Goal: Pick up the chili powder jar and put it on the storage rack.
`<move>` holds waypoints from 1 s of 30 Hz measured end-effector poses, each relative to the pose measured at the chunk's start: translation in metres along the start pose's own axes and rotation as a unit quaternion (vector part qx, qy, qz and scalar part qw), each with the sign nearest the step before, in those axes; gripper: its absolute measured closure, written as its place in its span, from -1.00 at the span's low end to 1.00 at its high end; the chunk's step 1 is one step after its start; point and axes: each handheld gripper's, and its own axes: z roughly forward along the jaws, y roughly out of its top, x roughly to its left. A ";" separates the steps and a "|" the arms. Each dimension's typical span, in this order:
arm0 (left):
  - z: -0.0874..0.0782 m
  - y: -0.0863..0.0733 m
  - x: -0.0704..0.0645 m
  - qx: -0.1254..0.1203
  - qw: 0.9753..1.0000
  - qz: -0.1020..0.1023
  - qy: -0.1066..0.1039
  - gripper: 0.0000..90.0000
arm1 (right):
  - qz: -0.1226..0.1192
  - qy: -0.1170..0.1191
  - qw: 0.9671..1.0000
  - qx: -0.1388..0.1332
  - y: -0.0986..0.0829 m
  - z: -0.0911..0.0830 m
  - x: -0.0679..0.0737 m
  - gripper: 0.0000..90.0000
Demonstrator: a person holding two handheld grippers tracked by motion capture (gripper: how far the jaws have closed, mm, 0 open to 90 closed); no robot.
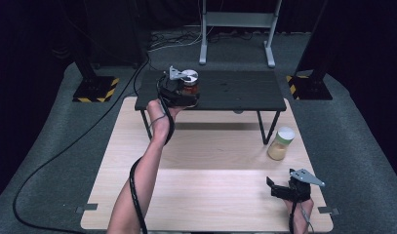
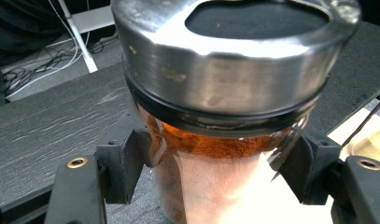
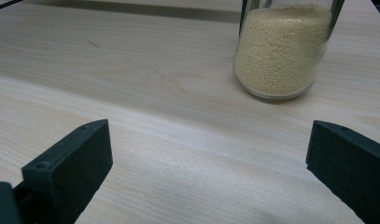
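A glass jar of red-orange spice (image 1: pixel 189 86) with a shiny metal lid stands at the left end of a low black shelf (image 1: pixel 235 90). My left gripper (image 1: pixel 188 96) is shut on it. In the left gripper view the two pads (image 2: pixel 127 163) press the glass on both sides, below the lid of the spice jar (image 2: pixel 225 84). A second jar, filled with pale yellow grains (image 1: pixel 280 145), stands on the wooden table (image 1: pixel 210 185) at the right. My right gripper (image 1: pixel 274 189) rests open near the front right corner; the grain jar (image 3: pixel 283 51) is ahead of its jaws.
The black shelf (image 2: pixel 52 121) stands on thin legs across the far part of the table. Beyond it are a grey metal stand (image 1: pixel 237 19), floor cables (image 1: pixel 64 146) and two bases with yellow-black stripes (image 1: pixel 96 90). Bare wood (image 3: pixel 131 70) lies between the grippers.
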 end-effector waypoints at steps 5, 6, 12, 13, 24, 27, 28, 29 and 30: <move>0.002 0.001 0.001 0.003 1.000 -0.003 0.001 -0.30 | 0.001 0.000 1.000 -0.001 0.000 0.000 0.000 -1.00; 0.003 0.001 0.001 0.004 1.000 -0.003 0.001 -0.30 | 0.002 0.000 1.000 -0.001 0.000 0.000 0.000 -1.00; 0.004 0.000 0.004 0.004 1.000 -0.007 -0.003 -0.31 | 0.001 0.000 1.000 -0.002 -0.001 0.000 0.000 -1.00; 0.004 0.000 0.004 0.005 1.000 -0.007 -0.003 -0.31 | 0.001 0.000 1.000 -0.001 0.000 0.000 0.000 -1.00; 0.006 -0.008 0.011 -0.004 1.000 -0.023 -0.010 -0.31 | 0.003 0.000 1.000 -0.003 -0.001 0.000 -0.001 -1.00; 0.006 -0.008 0.010 -0.004 1.000 -0.022 -0.010 -0.31 | 0.003 0.000 1.000 -0.004 -0.001 -0.001 -0.001 -1.00; 0.006 -0.008 0.010 -0.003 1.000 -0.022 -0.010 -0.31 | 0.002 0.000 1.000 -0.004 -0.001 0.000 -0.001 -1.00; 0.006 -0.008 0.011 -0.003 1.000 -0.021 -0.010 -0.31 | 0.002 0.000 1.000 -0.003 -0.001 0.000 -0.001 -1.00; 0.006 -0.008 0.011 -0.004 1.000 -0.022 -0.011 -0.31 | 0.003 0.000 1.000 -0.003 -0.001 0.000 -0.001 -1.00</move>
